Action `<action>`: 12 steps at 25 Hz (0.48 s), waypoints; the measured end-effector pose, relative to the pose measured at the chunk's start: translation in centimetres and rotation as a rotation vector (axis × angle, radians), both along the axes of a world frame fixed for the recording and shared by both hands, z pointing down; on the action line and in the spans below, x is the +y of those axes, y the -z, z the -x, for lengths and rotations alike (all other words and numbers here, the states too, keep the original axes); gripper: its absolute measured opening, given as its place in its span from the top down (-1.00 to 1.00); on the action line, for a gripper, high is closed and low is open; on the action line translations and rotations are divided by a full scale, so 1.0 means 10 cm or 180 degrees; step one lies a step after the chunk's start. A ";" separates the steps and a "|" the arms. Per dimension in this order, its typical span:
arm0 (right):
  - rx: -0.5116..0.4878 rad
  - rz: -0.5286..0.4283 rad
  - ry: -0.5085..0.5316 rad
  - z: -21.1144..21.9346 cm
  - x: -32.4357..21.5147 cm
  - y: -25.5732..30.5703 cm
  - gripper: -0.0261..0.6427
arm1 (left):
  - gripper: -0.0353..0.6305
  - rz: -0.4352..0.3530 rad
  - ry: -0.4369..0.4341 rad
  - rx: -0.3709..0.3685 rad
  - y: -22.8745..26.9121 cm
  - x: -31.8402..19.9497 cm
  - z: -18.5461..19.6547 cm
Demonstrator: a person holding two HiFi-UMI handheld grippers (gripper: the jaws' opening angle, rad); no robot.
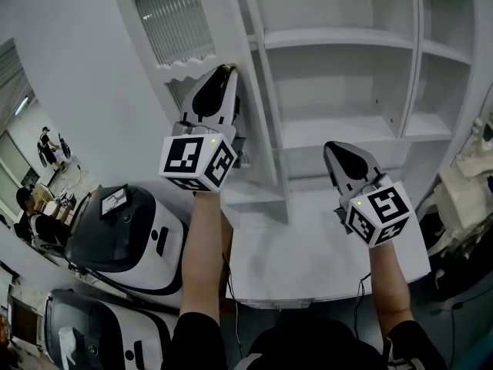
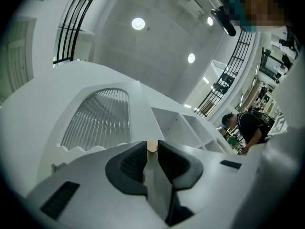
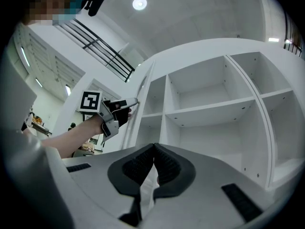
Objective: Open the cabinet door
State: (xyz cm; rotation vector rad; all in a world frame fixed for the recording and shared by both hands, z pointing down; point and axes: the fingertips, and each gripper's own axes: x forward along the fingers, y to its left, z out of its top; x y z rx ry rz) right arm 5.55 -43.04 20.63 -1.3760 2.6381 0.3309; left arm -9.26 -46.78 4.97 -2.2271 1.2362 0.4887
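Note:
The white cabinet [image 1: 339,37] stands with its shelves bare to view. Its door [image 1: 171,21], with an arched slatted panel, is swung out to the left. My left gripper [image 1: 225,71] is at the door's free edge, shut on a small tan knob [image 2: 152,146] that shows between its tips, with the slatted panel of the door [image 2: 100,120] just beyond. In the right gripper view the left gripper [image 3: 135,100] sits against the door's edge [image 3: 139,109]. My right gripper [image 1: 336,149] hangs in front of the lower shelves, shut, with nothing in it.
A white countertop [image 1: 308,245] runs below the cabinet. Two black-and-white machines [image 1: 123,230] stand on the floor at the left. People [image 1: 35,206] are in the background there, and one person [image 2: 250,125] bends over a table off to the right of the cabinet.

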 end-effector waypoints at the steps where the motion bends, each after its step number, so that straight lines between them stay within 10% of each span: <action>1: -0.0004 0.0014 -0.0013 0.04 0.01 -0.01 0.87 | 0.65 -0.0003 -0.0049 -0.0001 0.00 0.04 0.02; 12: -0.0020 0.0066 -0.0133 0.55 0.20 0.00 0.87 | 0.65 -0.0020 -0.0647 0.0022 -0.01 0.51 0.37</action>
